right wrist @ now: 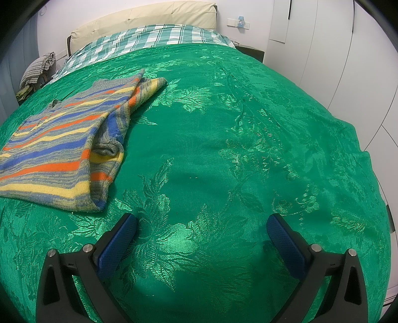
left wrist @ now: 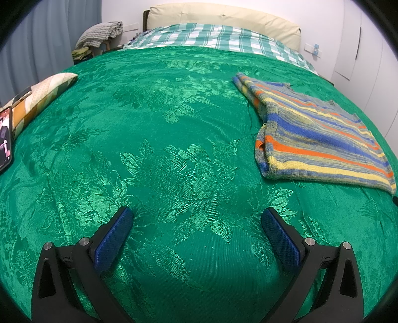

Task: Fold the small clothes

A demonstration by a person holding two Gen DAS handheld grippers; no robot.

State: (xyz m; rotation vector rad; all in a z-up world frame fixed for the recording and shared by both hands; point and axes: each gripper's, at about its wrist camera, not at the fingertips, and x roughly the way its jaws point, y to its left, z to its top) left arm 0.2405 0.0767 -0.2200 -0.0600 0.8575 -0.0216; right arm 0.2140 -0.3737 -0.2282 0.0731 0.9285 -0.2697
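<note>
Even, bright indoor light — soft sheen glints off the green bedspread [left wrist: 174, 139], shadows faint. Both views sharp, with strong fisheye bending and dark vignetted corners.

Left wrist view: sits low over the bedspread [left wrist: 154, 139], near its foot end, facing the headboard [left wrist: 223, 15] at 12 o'clock. Own fingers [left wrist: 113, 239] frame the bottom edge, spread apart. Sweater [left wrist: 321, 139] lies at 2 o'clock, mid-distance; pillow [left wrist: 42, 94] at 9 o'clock.

Right wrist view: same height and heading, placed further right. Headboard [right wrist: 139, 20] shifts to 11 o'clock, sweater [right wrist: 62, 149] to 9 o'clock, wardrobe [right wrist: 348, 62] at 2 o'clock.

Shared: sweater, headboard, checked sheet [left wrist: 211, 36] [right wrist: 154, 37], central bedspread [right wrist: 223, 149].
</note>
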